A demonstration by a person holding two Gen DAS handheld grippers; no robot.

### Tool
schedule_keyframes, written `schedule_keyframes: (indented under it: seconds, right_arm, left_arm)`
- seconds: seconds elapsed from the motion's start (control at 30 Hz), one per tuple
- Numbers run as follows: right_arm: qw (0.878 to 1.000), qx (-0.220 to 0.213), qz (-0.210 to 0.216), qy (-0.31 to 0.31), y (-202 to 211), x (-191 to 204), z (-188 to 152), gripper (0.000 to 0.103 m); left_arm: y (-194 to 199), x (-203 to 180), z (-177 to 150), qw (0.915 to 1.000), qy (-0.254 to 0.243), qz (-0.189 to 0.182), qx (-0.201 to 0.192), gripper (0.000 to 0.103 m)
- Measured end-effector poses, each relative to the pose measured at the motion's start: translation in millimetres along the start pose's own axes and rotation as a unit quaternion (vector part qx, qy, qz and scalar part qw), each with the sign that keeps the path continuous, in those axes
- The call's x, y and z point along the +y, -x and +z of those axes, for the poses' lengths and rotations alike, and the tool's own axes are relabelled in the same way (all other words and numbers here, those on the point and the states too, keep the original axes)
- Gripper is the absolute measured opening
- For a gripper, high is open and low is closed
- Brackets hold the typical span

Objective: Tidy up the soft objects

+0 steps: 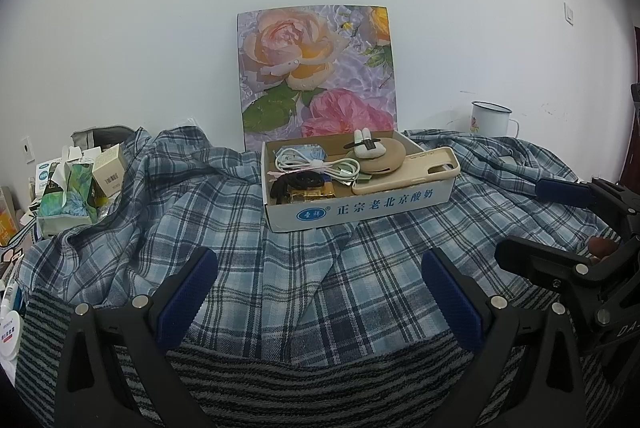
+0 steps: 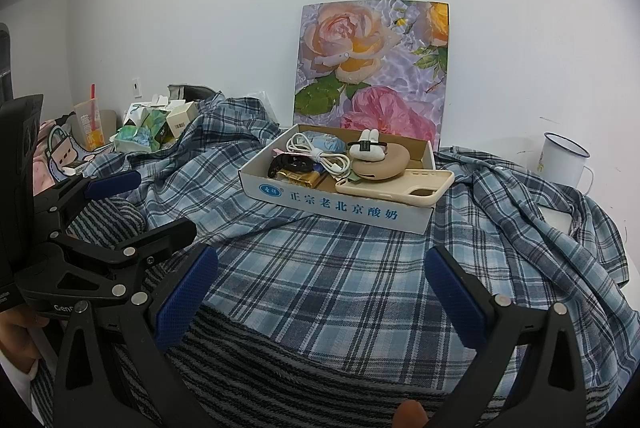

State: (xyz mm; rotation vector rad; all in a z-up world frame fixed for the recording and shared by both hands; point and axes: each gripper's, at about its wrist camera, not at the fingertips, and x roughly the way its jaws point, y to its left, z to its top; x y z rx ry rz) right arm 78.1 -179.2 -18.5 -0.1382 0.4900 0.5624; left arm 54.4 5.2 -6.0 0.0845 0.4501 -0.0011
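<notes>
A blue plaid shirt (image 1: pixel 280 260) lies spread and rumpled over the table; it also shows in the right wrist view (image 2: pixel 340 268). A grey striped towel (image 1: pixel 300 384) lies at the near edge, partly under the shirt, and shows in the right wrist view (image 2: pixel 280 368). My left gripper (image 1: pixel 320 292) is open and empty above the shirt and towel. My right gripper (image 2: pixel 320 288) is open and empty just to its right. Each gripper shows at the side of the other's view.
A white cardboard box (image 1: pixel 360 211) holding cables, a phone case and small items sits on the shirt. A floral board (image 1: pixel 316 75) leans on the wall behind. A white enamel mug (image 1: pixel 490 119) stands far right. Tissue packs and small boxes (image 1: pixel 76 187) crowd the left.
</notes>
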Motion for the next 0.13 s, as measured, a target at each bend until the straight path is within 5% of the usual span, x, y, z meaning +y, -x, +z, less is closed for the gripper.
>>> schedule_keyframes:
  seconds: [0.13]
  right_arm:
    - [1.0, 0.0, 0.0, 0.0, -0.1, 0.3, -0.4, 0.103]
  left_arm:
    - [-0.3, 0.0, 0.2, 1.0, 0.0, 0.0, 0.0, 0.103]
